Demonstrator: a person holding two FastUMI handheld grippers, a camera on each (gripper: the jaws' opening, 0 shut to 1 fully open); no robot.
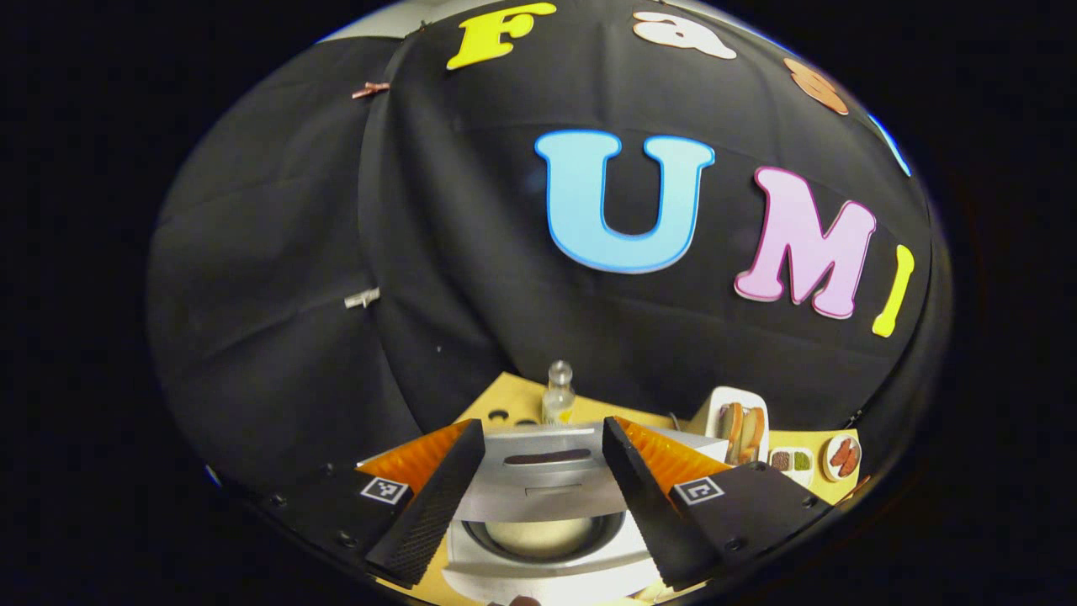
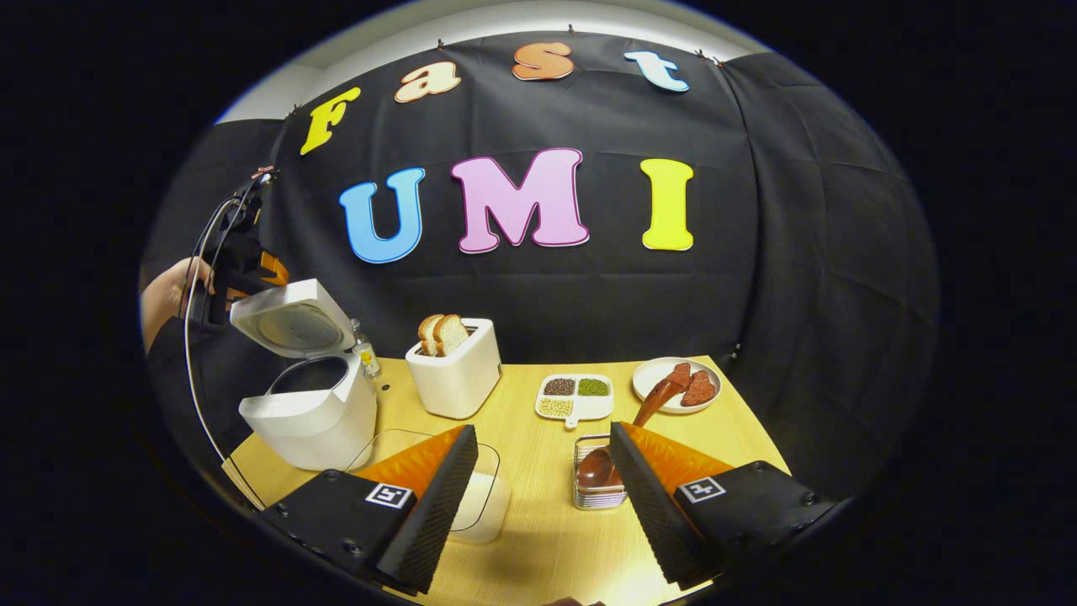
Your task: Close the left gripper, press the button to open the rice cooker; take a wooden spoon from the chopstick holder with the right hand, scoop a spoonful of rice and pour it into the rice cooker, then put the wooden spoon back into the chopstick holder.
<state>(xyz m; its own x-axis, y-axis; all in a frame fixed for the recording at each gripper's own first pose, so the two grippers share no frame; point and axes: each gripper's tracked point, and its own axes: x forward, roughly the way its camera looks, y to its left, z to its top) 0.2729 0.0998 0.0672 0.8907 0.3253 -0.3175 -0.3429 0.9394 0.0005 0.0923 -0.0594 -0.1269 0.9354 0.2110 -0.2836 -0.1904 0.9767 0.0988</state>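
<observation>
No legible writing on anything. Left gripper (image 1: pixel 543 505) fingers apart above open, boxy white plastic rice cooker (image 2: pixel 313 412). Right gripper (image 2: pixel 543 497) fingers apart, empty; glossy brown wooden spoon (image 2: pixel 631 433) leaning in wire chopstick holder (image 2: pixel 596 497) at one o'clock.

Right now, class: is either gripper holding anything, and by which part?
Nothing is held. The left gripper is open above the rice cooker; the right gripper is open, clear of the wooden spoon.

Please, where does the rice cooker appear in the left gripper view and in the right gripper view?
Left gripper view: the rice cooker sits bottom centre, between the tool's fingers, lid up, pot open.
Right gripper view: it stands at the left end of the table, lid raised.
Shared landmark: the toaster, also at in the left gripper view.
</observation>
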